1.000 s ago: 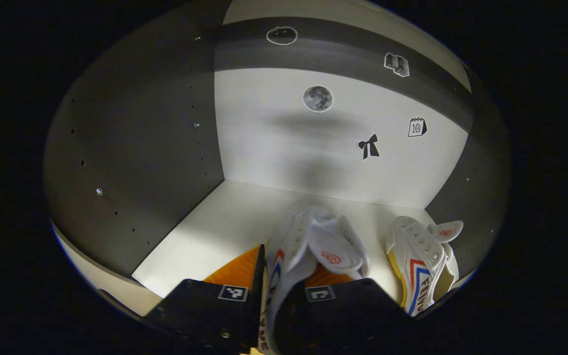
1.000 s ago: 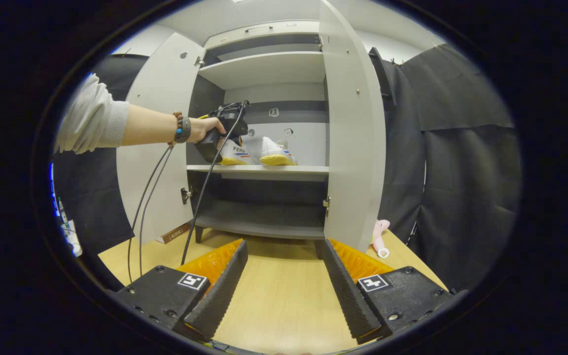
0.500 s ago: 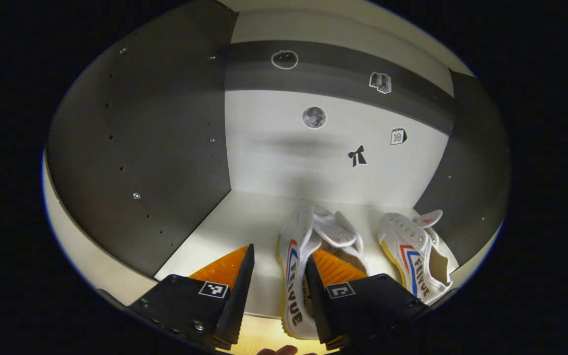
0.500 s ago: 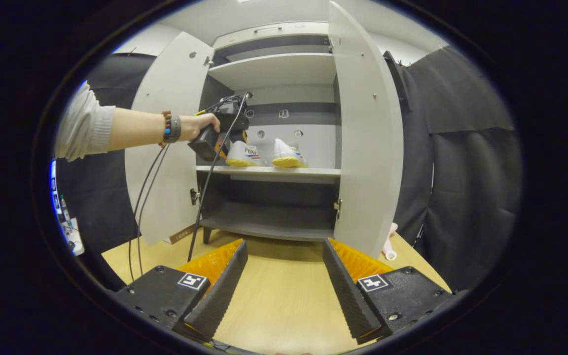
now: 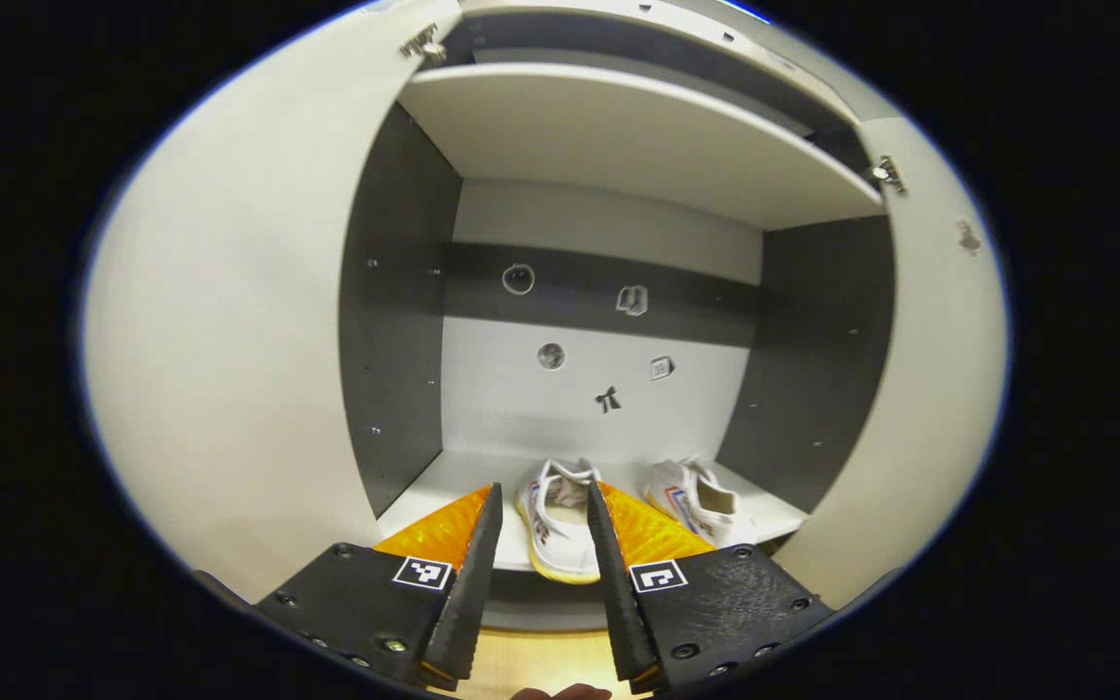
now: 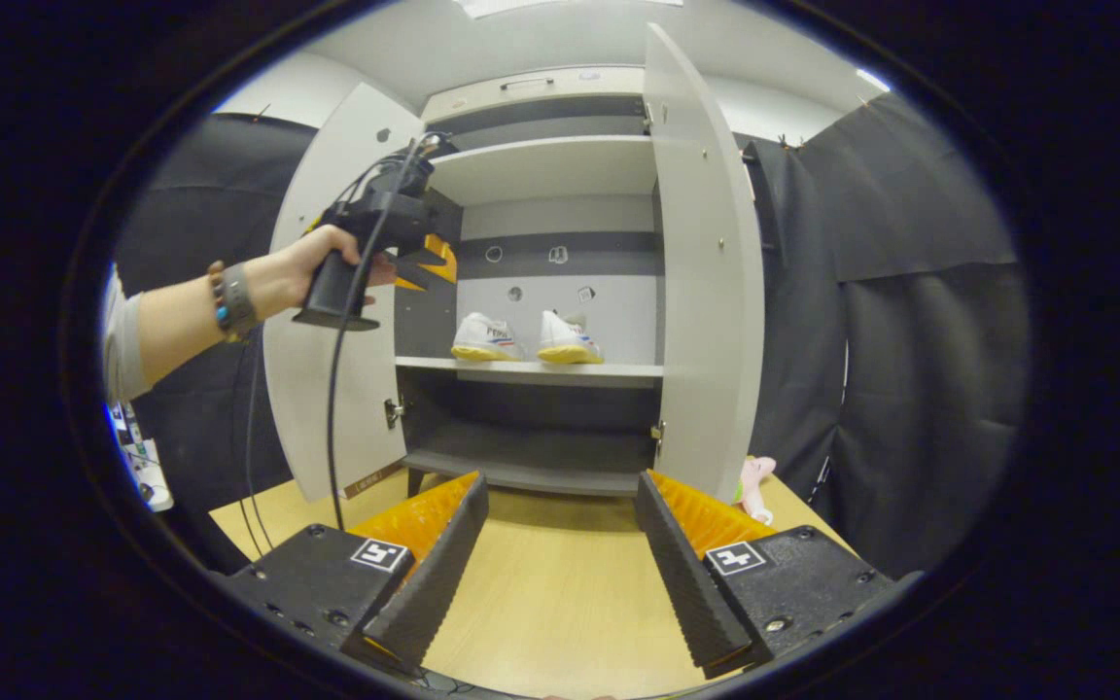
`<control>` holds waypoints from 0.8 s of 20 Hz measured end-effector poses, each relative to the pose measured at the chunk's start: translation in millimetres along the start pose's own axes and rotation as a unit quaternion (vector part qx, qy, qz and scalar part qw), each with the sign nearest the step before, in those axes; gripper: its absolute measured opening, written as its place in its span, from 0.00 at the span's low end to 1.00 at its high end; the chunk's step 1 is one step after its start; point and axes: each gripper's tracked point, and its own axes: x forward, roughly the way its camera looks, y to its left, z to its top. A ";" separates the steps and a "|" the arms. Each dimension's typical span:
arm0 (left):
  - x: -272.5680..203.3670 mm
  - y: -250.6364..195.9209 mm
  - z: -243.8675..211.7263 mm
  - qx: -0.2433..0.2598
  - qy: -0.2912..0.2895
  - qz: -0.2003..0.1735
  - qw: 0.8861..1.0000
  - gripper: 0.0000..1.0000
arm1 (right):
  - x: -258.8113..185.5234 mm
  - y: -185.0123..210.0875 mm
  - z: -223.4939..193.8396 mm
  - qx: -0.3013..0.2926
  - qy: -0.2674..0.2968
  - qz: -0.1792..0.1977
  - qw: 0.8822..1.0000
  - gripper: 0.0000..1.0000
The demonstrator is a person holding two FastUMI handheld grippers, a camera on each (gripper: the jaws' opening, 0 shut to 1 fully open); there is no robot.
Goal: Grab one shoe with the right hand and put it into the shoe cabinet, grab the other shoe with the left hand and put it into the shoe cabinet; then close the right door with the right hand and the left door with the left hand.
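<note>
Backed out of the tall white two-door shoe cabinet (image 6: 706, 292), the left gripper (image 5: 541, 525) was spread, holding nothing, both white canvas shoes (image 6: 487, 340) (image 6: 568, 340) side by side on the middle shelf; right gripper (image 6: 560, 544) gaped over the wooden table (image 6: 560, 603).

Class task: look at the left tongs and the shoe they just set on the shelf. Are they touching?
Apart. In the right gripper view, the left tongs are held up in front of the left door, well clear of the shoe on the shelf.
</note>
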 end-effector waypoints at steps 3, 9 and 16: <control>-67.0 -7.8 -4.0 0.000 -0.046 -0.016 0.999 0.53 | -12.4 -16.9 17.7 0.002 -0.011 -0.007 1.000 0.96; -175.4 -2.1 -57.7 0.009 -0.082 0.012 0.997 0.61 | -30.1 -60.3 55.4 0.005 -0.048 -0.054 0.997 0.96; -238.9 -22.2 -109.9 0.030 -0.089 0.011 0.996 0.88 | -28.0 -108.5 82.2 0.007 -0.064 -0.103 0.993 0.99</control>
